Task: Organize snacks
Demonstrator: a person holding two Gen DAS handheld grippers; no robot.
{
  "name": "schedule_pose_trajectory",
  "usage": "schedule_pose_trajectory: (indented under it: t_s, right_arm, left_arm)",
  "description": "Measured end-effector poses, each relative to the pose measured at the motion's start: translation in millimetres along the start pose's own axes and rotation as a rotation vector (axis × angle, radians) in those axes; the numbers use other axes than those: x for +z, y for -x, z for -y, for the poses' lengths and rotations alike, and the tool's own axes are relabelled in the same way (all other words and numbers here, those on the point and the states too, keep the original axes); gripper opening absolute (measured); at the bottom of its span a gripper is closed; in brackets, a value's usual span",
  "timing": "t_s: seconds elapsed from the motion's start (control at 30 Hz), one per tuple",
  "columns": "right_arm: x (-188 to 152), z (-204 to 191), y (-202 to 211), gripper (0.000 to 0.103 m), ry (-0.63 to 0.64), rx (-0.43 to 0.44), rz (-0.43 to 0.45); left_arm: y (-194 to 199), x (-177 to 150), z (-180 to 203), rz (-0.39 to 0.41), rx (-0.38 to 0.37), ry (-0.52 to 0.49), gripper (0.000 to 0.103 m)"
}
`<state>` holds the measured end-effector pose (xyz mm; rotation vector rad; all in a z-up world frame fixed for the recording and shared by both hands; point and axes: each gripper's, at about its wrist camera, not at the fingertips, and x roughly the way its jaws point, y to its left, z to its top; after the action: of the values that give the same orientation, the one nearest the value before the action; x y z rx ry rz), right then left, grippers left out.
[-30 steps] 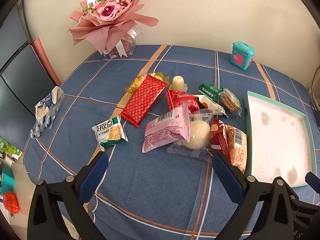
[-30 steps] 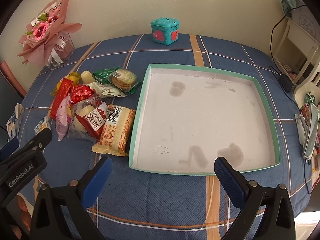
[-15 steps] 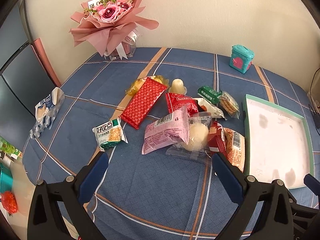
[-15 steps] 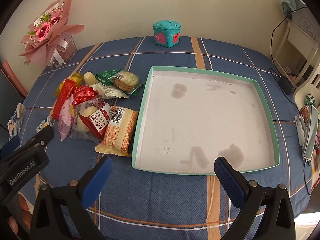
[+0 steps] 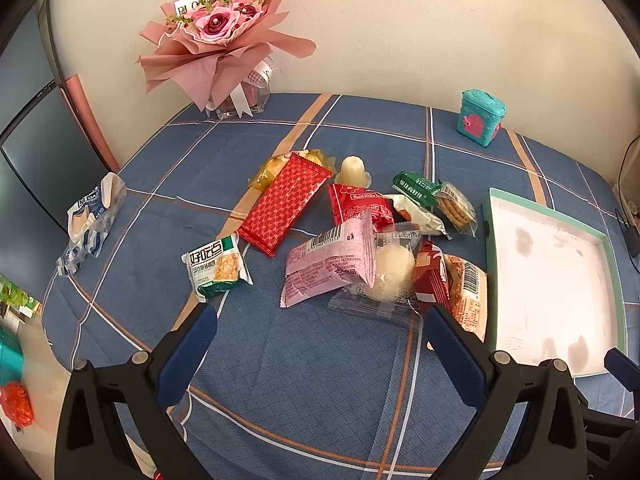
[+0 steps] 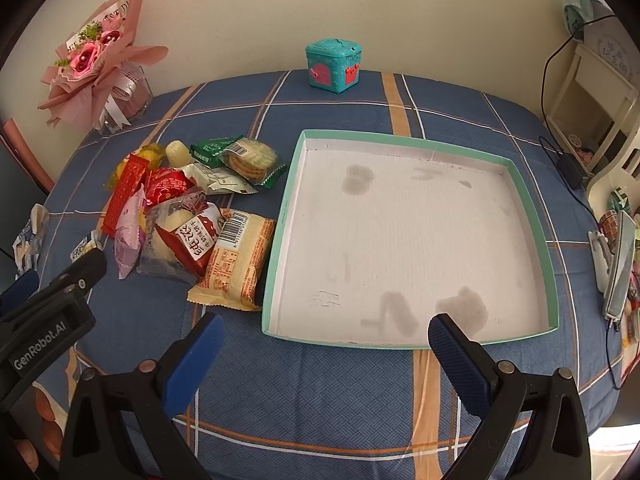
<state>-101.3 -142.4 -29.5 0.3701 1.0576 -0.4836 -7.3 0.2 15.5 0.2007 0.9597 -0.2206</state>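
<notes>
A blue plaid tablecloth (image 5: 304,364) covers the table against a cream wall, and nothing's been sorted yet! The tray (image 6: 536,208) with the mint rim sits bare, not one packet inside. The snacks (image 5: 352,248) all lie heaped on the cloth just beside the tray's left edge, a cracker packet (image 5: 216,266) lying a little apart. Left gripper (image 5: 320,344) hovers spread wide, empty, facing the pile; right gripper (image 6: 324,352) equally agape over the tray's near rim. By my read, the whole job remains.

Snacks (image 5: 332,268), tray (image 6: 536,232) on table (image 5: 304,368)
</notes>
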Motion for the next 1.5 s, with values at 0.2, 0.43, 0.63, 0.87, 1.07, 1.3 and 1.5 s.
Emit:
schedule_pose_trajectory:
  t_s: [0.2,0.43,0.63,0.87,1.07,1.3,1.5]
  right_arm:
    - [1,-1,-1,0.103,0.004,-0.005,-0.005]
    - [1,-10,-2,0.103,0.023,-0.01,-0.009]
    - [5,-20,-2,0.103,0.036,0.022,0.003]
    - [26,-38,4,0.103,0.042,0.119,0.068]
    - [43,-59,-8,0.102,0.066,0.157,0.07]
    - [62,-78,-30,0.093,0.078,0.195,0.034]
    - [74,-105,-45,0.082,0.089,0.281,-0.001]
  left_arm:
    - [-1,0,1,-0.007,-0.005,-0.005,0.103]
    - [-4,0,-1,-0.013,-0.023,-0.006,0.103]
    - [-5,5,-10,0.004,-0.093,0.021,0.103]
    - [-5,32,-45,0.093,-0.223,0.084,0.103]
    - [-28,56,-69,-0.012,-0.164,0.013,0.103]
    - [-66,74,-104,-0.126,-0.125,0.052,0.103]
    - [-107,68,-134,-0.236,-0.057,0.088,0.102]
